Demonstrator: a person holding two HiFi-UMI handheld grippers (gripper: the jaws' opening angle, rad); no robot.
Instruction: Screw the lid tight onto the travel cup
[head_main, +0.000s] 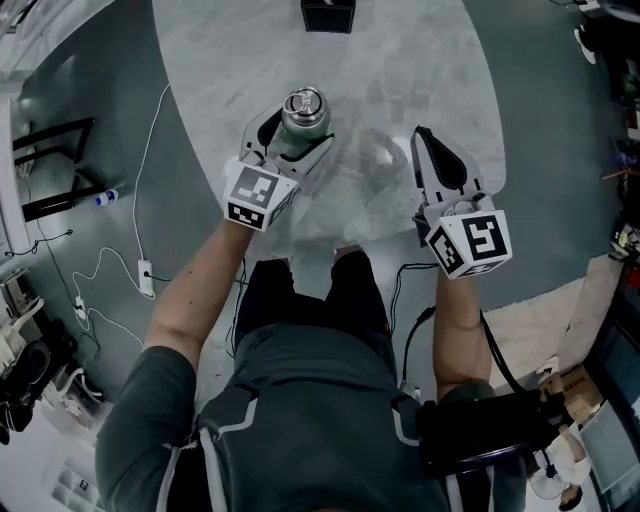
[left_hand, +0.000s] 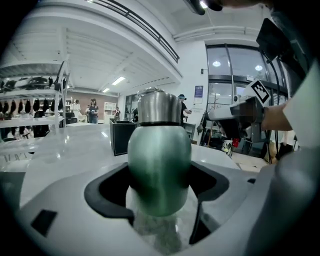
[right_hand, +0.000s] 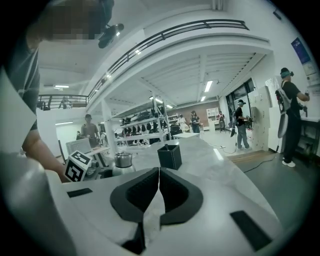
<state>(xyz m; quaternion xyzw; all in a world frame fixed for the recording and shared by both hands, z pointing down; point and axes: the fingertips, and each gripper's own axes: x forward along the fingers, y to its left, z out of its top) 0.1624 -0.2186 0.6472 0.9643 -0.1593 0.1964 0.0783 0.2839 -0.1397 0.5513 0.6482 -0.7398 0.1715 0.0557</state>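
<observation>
The travel cup (head_main: 303, 122) stands on the table (head_main: 430, 80) right between the left gripper (head_main: 298, 128) jaws, one jaw close against each side of it. The lid (head_main: 304, 102) sits on top of the cup, above the jaws. Beyond the cup, further ahead of the left gripper and a shade to its right, there's the box (head_main: 328, 14) at the table's far edge. The right gripper (head_main: 420, 140) hangs over the table well to the right of the cup, which lies ahead and to its left. Off the table, left of the left gripper, a power strip (head_main: 146, 277) lies on the floor.
</observation>
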